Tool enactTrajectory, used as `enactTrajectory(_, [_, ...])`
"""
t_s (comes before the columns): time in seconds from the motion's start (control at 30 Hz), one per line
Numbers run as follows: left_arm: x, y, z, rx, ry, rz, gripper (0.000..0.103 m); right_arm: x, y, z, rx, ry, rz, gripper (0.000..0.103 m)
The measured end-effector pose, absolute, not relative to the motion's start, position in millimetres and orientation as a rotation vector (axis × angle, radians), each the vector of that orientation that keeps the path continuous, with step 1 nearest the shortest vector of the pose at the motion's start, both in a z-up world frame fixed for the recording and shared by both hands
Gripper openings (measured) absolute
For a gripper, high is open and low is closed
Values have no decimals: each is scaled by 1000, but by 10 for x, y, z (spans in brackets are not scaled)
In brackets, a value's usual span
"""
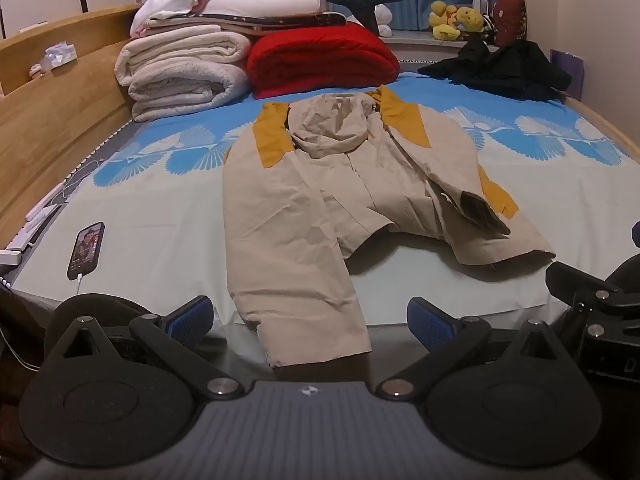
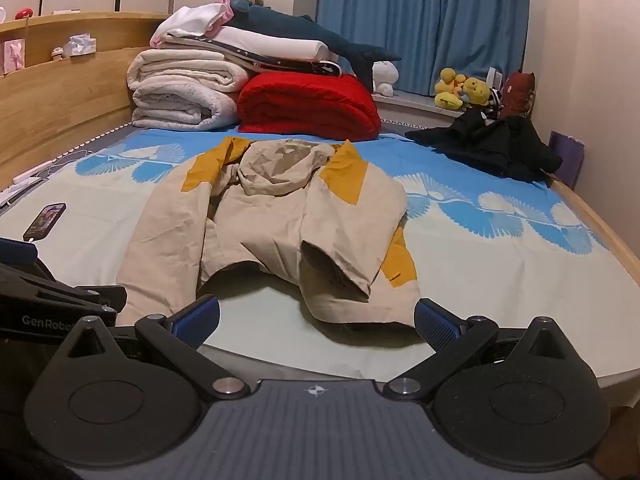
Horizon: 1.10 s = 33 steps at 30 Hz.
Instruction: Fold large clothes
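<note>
While both jaws gape empty, the jacket lies ahead on the bed.

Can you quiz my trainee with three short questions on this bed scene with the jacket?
1. True or false: both sets of jaws stand open with nothing between them.
2. Which lies on the bed to the left of the beige hooded jacket? A) smartphone B) yellow plush toys C) black garment
3. Fill in: the jacket's hood lies toward the folded ___ quilt.

Key:
1. True: the left gripper and the right gripper hold nothing.
2. A: the smartphone lies there, with a cable plugged in.
3. Red: the red quilt is just past the hood.
</note>
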State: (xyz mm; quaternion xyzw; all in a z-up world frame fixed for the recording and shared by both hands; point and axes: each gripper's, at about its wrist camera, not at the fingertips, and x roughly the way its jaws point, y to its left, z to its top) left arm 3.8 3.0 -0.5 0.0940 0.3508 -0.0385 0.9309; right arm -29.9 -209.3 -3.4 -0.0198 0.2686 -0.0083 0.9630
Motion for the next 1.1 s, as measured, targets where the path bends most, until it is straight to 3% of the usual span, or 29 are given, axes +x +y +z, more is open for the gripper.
enactTrajectory(1.1, [19,19,-20,196,722,-79,103,-308,-2132,-60,-32,535,-14,102])
